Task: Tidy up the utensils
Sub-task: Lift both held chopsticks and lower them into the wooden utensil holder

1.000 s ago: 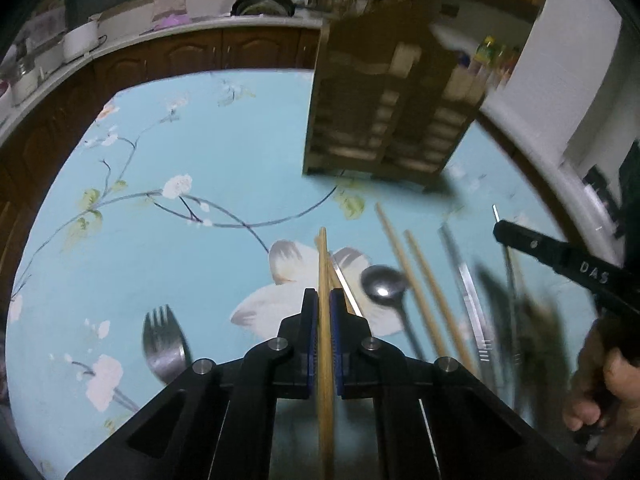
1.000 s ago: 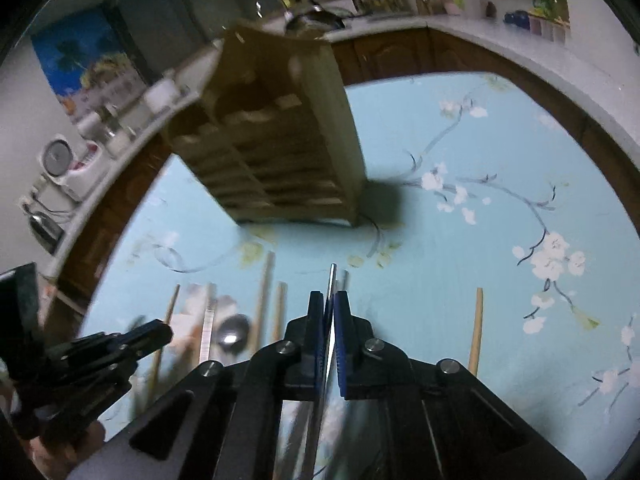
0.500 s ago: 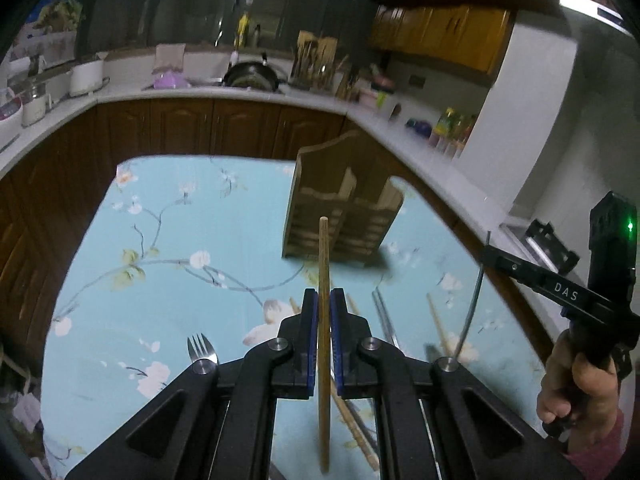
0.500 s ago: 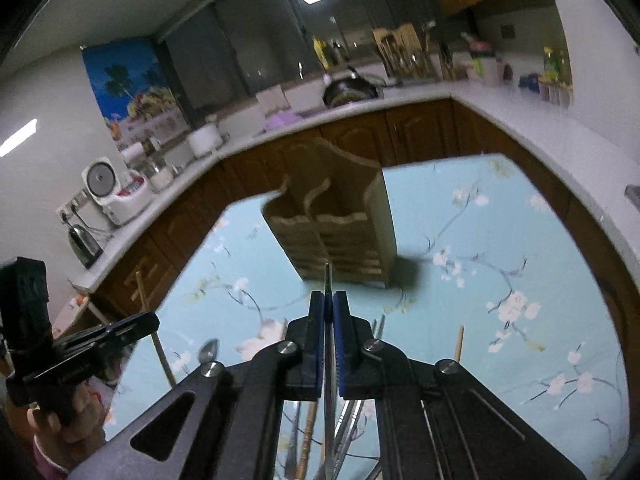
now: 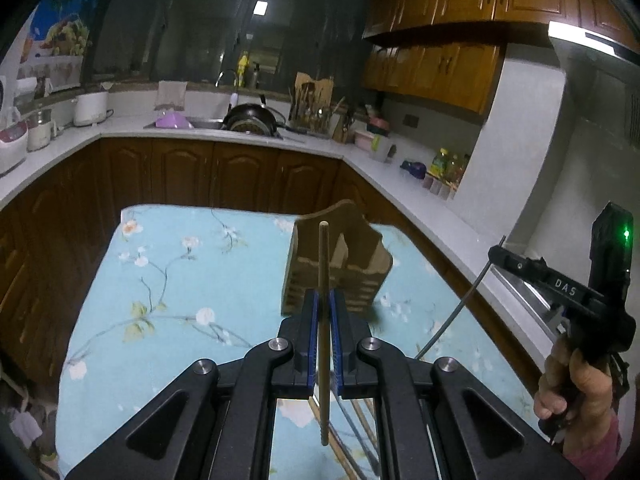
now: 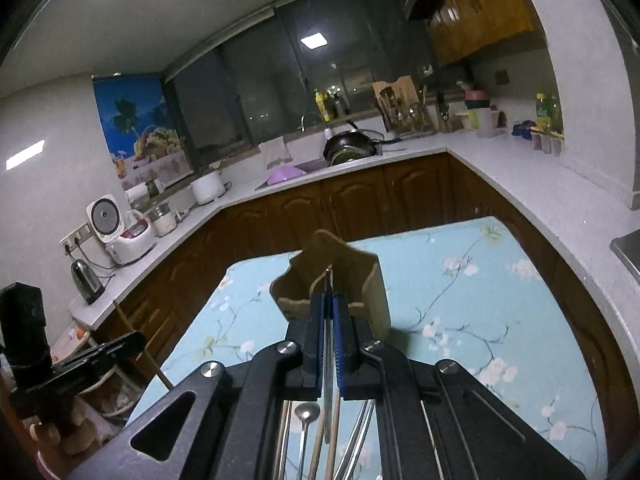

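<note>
Both grippers clamped on utensils above the table

Left gripper (image 5: 324, 312) pinches a long wooden chopstick (image 5: 323, 264); right gripper (image 6: 329, 312) pinches a thin metal utensil (image 6: 328, 284). Beyond stands the slatted wooden holder (image 5: 340, 268) on the blue floral tablecloth (image 5: 180, 280); a tilted stick could catch its rim and tip it.

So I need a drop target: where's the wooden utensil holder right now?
The wooden utensil holder stands on the floral tablecloth toward its far end, dead ahead of both grippers in both wrist views.

both wrist views look forward and slightly down along their gripper fingers, from above the bench (image 5: 168, 280), sharing the wooden holder (image 5: 340, 264) and kitchen counter (image 6: 520, 176) beyond.
</note>
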`<state>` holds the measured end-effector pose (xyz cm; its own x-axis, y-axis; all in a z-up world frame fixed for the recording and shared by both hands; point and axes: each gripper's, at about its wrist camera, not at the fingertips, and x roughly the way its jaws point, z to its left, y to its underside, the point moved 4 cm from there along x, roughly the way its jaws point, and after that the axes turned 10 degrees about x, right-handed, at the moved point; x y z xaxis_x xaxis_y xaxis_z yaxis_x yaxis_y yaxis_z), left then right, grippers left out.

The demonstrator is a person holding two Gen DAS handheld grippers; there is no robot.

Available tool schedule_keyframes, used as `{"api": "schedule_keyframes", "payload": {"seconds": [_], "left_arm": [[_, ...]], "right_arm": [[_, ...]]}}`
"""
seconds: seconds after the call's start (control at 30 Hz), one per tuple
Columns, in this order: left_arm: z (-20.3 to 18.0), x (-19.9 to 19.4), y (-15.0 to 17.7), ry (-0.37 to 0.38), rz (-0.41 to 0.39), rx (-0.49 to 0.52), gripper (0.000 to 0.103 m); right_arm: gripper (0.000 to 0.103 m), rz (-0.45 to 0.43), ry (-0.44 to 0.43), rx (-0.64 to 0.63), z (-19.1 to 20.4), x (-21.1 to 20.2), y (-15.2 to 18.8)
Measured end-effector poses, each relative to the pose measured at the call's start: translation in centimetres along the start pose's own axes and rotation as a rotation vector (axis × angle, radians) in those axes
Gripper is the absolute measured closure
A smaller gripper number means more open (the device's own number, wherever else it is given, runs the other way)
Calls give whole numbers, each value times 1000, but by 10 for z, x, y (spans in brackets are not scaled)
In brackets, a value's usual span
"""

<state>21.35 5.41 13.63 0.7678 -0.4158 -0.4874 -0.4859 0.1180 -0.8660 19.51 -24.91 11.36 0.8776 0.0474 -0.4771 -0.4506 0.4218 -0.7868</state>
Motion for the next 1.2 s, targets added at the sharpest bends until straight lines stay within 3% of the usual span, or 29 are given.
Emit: {"api": "schedule_keyframes", "payload": {"seconds": [0.4,0.63,0.87,1.07,1.2], "left_arm": [[10,35,-55,-58,-156,18,99],[18,83,-86,-108,-250,13,99],[30,171,-65,-165,-276,-48,99],[40,249,-18,-170,-206,-134,99],[39,276,1,-161,-165,-152,98]], "right_arm": [[99,-114,-2,6,8,23,-58],[99,-190,19,4,8,45,-100],[99,-169,40,22,-12,94,-96],[99,-125,56,55,-37,133,-66],[99,-103,50,75,-48,147,-50]]}}
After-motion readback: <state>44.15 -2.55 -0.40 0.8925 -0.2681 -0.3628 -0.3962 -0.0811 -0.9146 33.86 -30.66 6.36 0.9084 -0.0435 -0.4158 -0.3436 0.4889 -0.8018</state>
